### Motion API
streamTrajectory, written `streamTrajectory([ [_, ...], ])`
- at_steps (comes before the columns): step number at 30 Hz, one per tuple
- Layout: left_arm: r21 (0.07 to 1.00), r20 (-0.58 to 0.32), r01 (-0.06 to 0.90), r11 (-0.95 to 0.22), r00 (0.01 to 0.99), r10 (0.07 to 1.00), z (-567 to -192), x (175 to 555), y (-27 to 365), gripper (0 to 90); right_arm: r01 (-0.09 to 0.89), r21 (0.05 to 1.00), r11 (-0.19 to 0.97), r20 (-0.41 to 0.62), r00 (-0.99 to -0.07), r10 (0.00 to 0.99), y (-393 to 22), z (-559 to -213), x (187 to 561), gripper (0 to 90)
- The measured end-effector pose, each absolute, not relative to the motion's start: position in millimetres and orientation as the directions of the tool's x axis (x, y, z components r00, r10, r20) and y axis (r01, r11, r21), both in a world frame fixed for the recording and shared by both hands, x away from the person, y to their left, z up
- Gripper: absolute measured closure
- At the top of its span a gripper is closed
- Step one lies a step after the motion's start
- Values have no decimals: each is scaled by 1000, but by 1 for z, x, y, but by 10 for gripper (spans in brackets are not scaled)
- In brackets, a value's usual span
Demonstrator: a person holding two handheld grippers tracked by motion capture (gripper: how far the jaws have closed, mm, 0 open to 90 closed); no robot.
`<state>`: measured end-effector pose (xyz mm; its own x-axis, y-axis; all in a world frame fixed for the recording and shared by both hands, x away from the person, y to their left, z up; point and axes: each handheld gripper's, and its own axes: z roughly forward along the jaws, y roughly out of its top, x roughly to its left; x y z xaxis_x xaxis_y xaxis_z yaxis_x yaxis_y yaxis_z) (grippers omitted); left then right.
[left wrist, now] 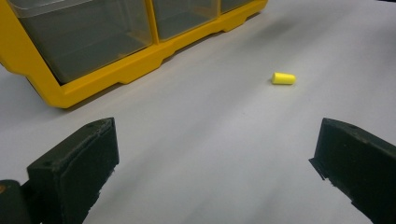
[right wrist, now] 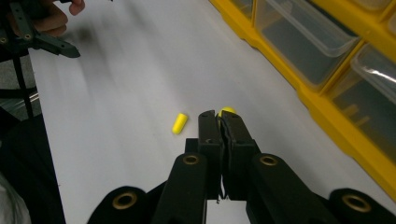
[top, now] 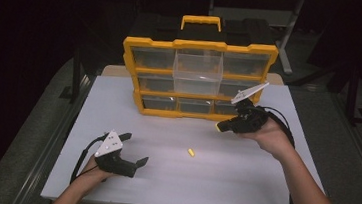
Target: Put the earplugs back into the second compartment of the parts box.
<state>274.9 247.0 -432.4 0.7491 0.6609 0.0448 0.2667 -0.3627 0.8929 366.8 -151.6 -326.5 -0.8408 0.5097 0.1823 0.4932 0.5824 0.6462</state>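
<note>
From above, the right gripper hangs before the yellow drawer box, one clear drawer pulled out; a loose earplug lies mid-table. The left gripper sits near the front edge, jaws wide, empty.

Left gripper view: that earplug lies ahead.

Right gripper view: jaws pinched on what seems a second yellow earplug. The room is dark.

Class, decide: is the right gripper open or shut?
Shut: the right gripper has its jaws pressed together on a small yellow earplug peeking out at the tips.
</note>
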Motion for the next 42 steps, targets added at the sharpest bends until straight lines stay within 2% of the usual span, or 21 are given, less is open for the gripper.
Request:
streamTrajectory([
  [25, 894, 21, 281, -348, 751, 661, -432, 275, 246, 3, 445, 648, 618, 109, -857, 503, -159, -242, 378, 865],
  [38, 891, 25, 282, -357, 753, 658, -432, 275, 246, 3, 425, 677, 600, 101, -862, 497, -165, -202, 384, 864],
  [42, 890, 23, 284, -357, 753, 657, -432, 275, 246, 3, 412, 692, 593, 84, -861, 501, -165, -179, 388, 864],
])
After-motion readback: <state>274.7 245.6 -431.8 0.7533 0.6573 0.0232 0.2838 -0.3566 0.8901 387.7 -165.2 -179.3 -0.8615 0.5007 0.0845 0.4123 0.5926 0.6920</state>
